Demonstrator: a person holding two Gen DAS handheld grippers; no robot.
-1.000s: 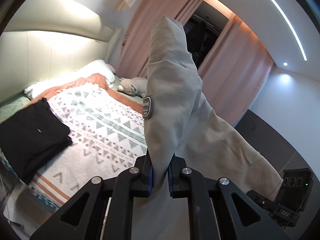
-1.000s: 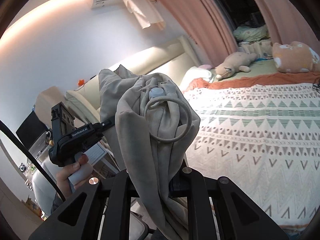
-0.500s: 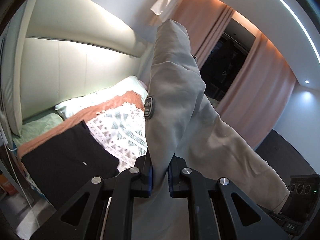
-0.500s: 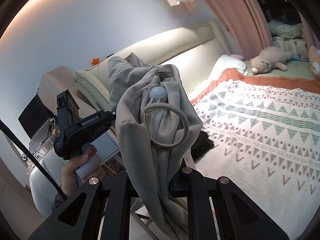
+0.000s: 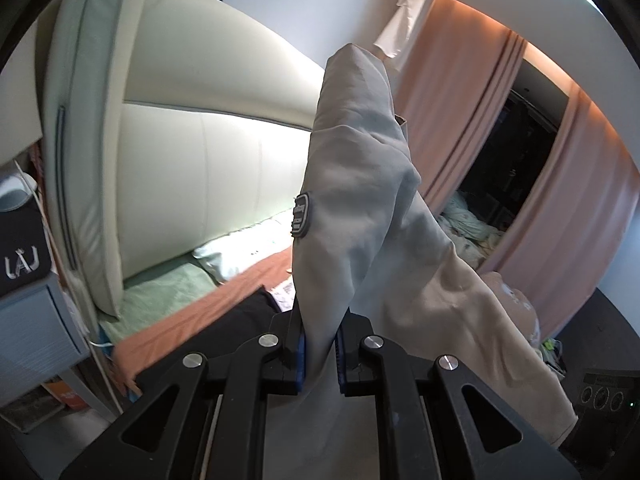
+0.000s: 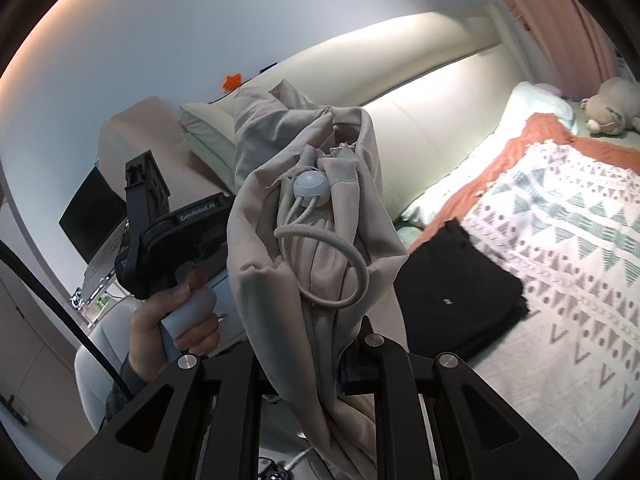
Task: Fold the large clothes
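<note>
A large beige garment (image 5: 352, 184) with a dark sleeve patch (image 5: 301, 216) hangs in the air beside the bed. My left gripper (image 5: 320, 360) is shut on one bunched part of it. My right gripper (image 6: 308, 364) is shut on another bunched part (image 6: 320, 240) with a drawstring loop and toggle (image 6: 312, 188). The left gripper body and the hand holding it (image 6: 176, 240) show at the left of the right wrist view. The cloth stretches between both grippers and covers the right gripper's pads.
A bed with a patterned white and orange blanket (image 6: 560, 216) lies to the right. A folded black garment (image 6: 452, 292) sits near its edge. A padded cream headboard (image 5: 208, 168), a pillow (image 5: 240, 252), a plush toy (image 6: 612, 108), pink curtains (image 5: 480, 120) and a bedside cabinet (image 5: 36, 320) surround it.
Both grippers have swung left toward the headboard end of the bed, carrying the garment. The folded black garment now shows in the right wrist view. Both grips are unchanged.
</note>
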